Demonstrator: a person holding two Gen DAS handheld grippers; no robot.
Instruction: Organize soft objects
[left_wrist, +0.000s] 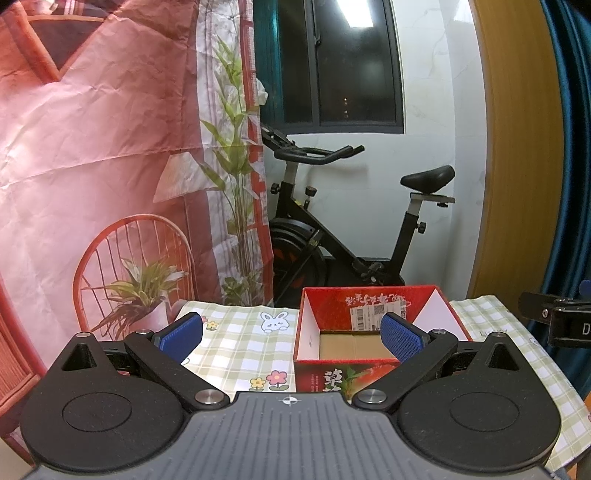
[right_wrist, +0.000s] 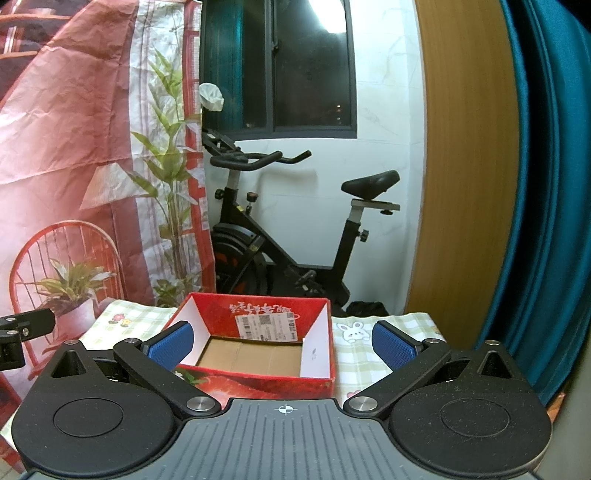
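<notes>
i see both wrist cameras looking level along their fingers across the table, near the red box (left_wrist: 373, 332), left view from its left, right view centred; both share the exercise bike (right_wrist: 288, 229).

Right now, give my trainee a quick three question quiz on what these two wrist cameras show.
1. True or false: the red box on the checked tablecloth already holds soft objects.
2. Are the left tongs and right tongs open or shut?
3. What stands behind the table, under the window? A) exercise bike B) ladder C) fan

Key:
1. False; only its bare cardboard floor shows.
2. Both open, holding nothing.
3. A, the exercise bike.
</notes>
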